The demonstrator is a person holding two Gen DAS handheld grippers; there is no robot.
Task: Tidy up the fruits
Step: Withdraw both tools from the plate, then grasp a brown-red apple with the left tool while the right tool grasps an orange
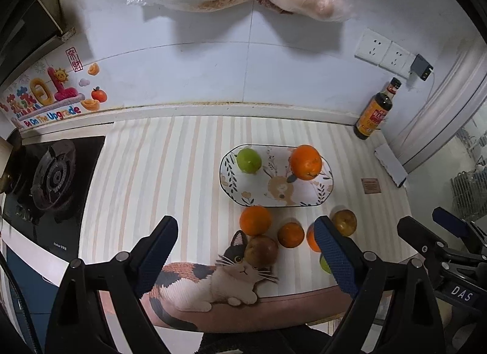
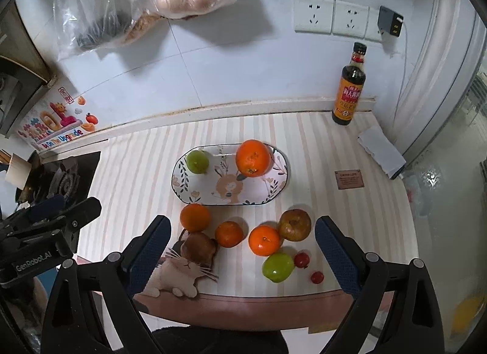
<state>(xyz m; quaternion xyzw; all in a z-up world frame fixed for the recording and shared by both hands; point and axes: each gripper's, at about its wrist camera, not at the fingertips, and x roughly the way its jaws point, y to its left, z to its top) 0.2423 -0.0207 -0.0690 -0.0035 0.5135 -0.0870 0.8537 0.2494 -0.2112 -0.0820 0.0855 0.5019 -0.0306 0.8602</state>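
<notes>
Left gripper: your jaws gape wide, gripping nothing.
Right gripper: also spread wide, empty.
Plate: holds a green fruit at its left end and a big orange at its right.
Loose fruit: three oranges, two brown ones, a green apple and two small red ones lie on the counter just in front of the plate.
Bottle: upright by the wall.

The striped counter lies bare between the stove and the oval plate, wide enough for a gripper to pass. The plate's front half is free; a green fruit and a large orange take its back. Loose fruit crowds the strip before the plate. A sauce bottle blocks the far right corner.
</notes>
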